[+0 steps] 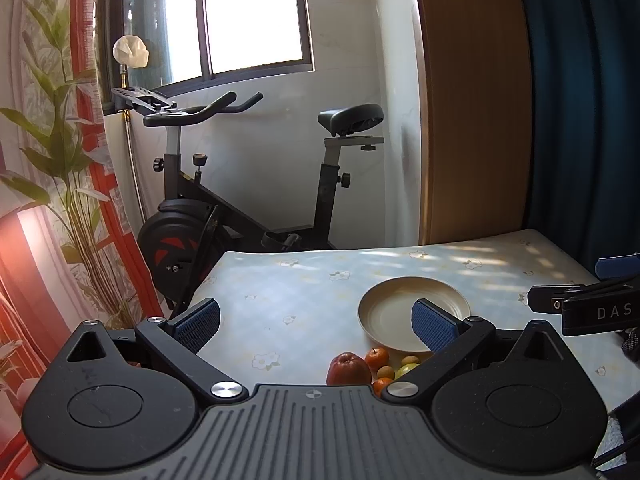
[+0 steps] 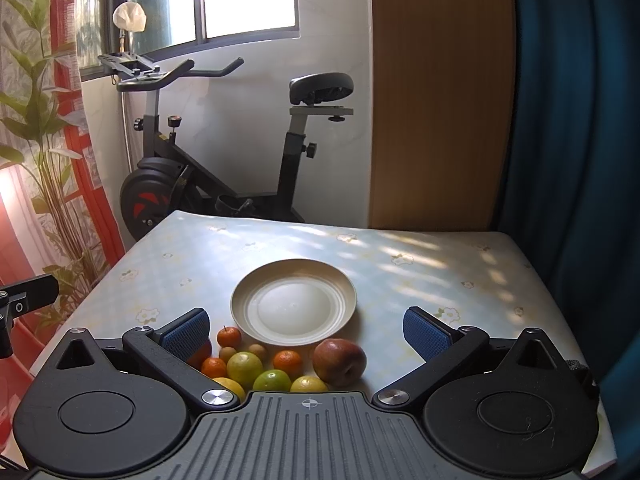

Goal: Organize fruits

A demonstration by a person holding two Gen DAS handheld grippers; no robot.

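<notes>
A cream plate (image 2: 294,300) lies empty in the middle of the table; it also shows in the left wrist view (image 1: 396,308). In front of it lies a cluster of fruit: a red apple (image 2: 339,361), small oranges (image 2: 287,361), yellow-green citrus (image 2: 244,367) and a green one (image 2: 273,380). The apple (image 1: 349,369) and oranges (image 1: 377,357) show low in the left wrist view. My right gripper (image 2: 306,330) is open and empty, above the fruit. My left gripper (image 1: 316,322) is open and empty, left of the plate.
The table (image 2: 420,272) has a pale floral cover. An exercise bike (image 2: 224,152) stands behind its far edge under a window. A plant (image 2: 44,152) and red curtain are at the left, a wooden panel and blue curtain (image 2: 568,120) at the right.
</notes>
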